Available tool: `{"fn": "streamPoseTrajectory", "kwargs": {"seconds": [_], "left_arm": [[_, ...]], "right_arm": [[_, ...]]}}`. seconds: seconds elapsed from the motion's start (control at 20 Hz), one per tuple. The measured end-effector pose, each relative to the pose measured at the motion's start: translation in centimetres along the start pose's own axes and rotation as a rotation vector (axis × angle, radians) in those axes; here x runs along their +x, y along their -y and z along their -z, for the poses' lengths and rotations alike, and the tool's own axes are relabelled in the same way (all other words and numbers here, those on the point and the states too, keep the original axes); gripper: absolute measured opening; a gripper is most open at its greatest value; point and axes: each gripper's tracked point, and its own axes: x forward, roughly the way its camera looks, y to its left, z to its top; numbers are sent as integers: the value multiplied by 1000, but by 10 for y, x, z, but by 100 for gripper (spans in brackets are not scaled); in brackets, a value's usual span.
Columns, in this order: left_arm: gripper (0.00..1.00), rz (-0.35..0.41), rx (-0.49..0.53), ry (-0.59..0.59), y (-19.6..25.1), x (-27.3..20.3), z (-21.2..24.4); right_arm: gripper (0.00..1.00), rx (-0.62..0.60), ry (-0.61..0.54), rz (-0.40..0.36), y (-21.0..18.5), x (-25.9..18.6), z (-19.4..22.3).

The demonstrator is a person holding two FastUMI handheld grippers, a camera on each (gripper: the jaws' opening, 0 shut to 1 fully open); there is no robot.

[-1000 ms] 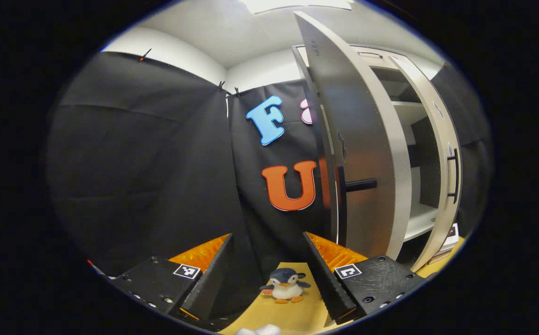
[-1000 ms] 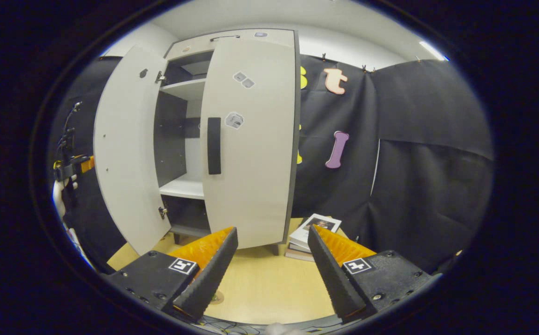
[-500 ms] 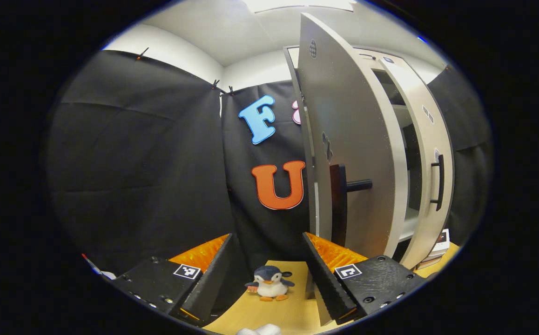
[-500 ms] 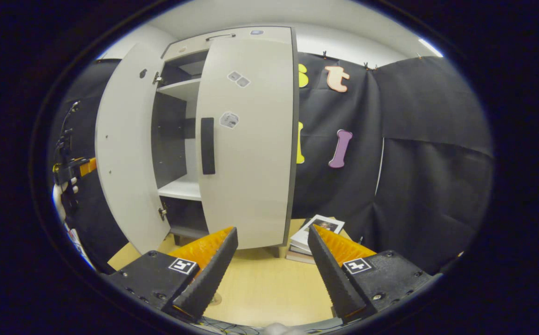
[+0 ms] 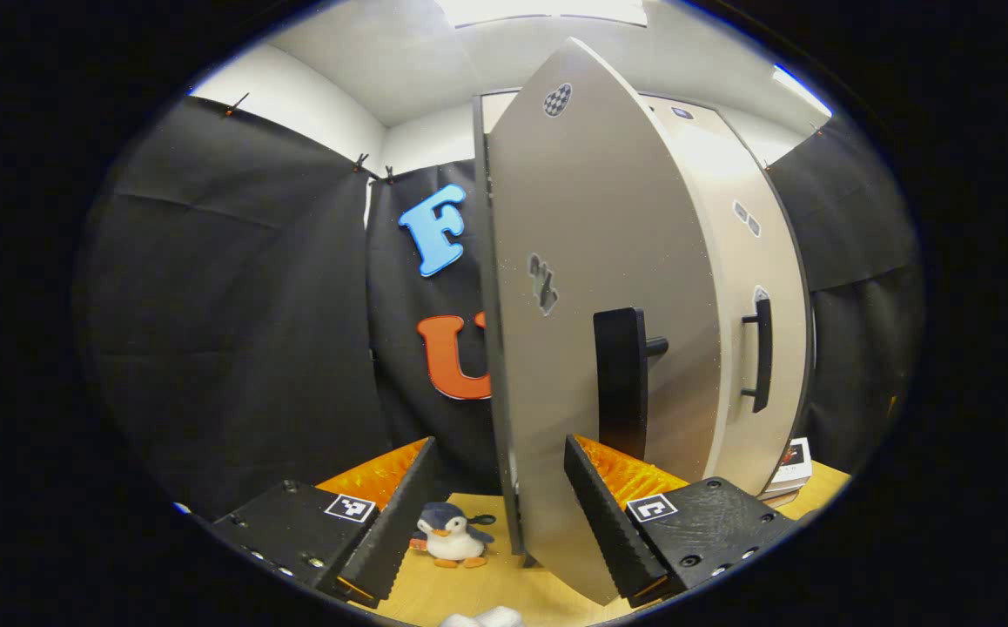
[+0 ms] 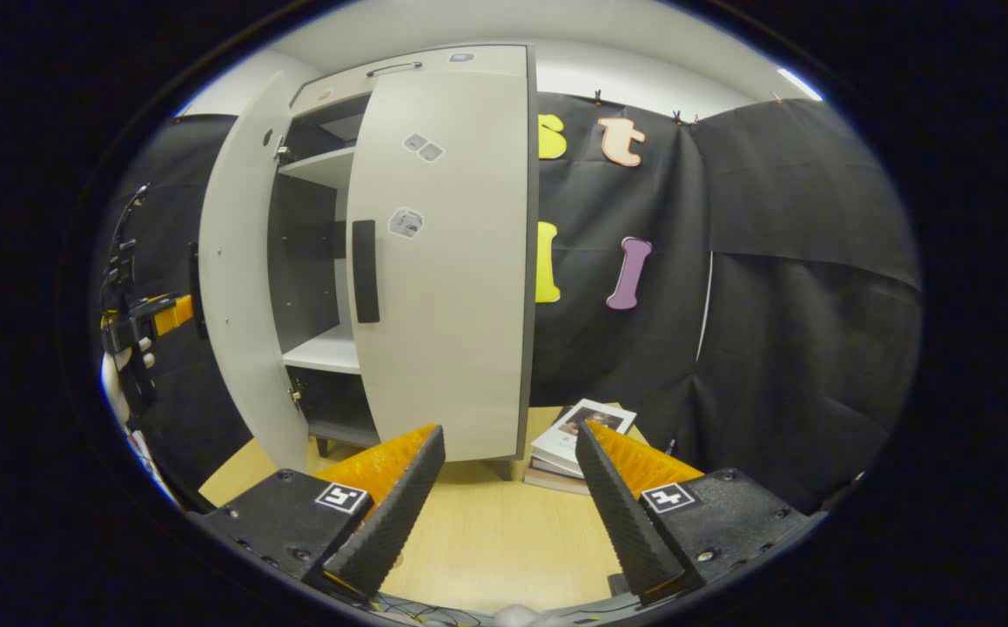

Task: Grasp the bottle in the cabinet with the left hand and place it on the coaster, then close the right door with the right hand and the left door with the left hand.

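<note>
Left gripper view: left gripper [image 5: 497, 514] level, jaws apart, nothing held, its right finger [image 5: 604, 514] against the outer face of the left door [image 5: 591, 287], partly ajar. Toy penguin [image 5: 452, 535] on bench [image 5: 556, 592].

Right gripper view: right gripper [image 6: 504, 505] spread wide, empty, above bench, facing right door [image 6: 443, 261], shut. Left gripper [image 6: 143, 318] beside left door.

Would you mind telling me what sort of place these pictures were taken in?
Most likely a staged recording booth, not a home: black cloth hangs as walls, a pale cabinet stands on a wooden table, with a toy penguin and stacked books as props.
</note>
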Motion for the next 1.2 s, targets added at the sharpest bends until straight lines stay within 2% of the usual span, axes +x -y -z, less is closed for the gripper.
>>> {"fn": "streamPoseTrajectory", "kwargs": {"seconds": [0.15, 0.7, 1.2], "left_arm": [[96, 18, 14, -1, 18, 8, -1], [96, 54, 9, -42, 27, -17, 7], [96, 142, -17, -89, 50, -51, 13]], "right_arm": [[99, 2, 8, 11, 7, 1, -4], [99, 8, 48, -8, -9, -10, -13], [99, 3, 90, -13, -20, -18, -25]]}}
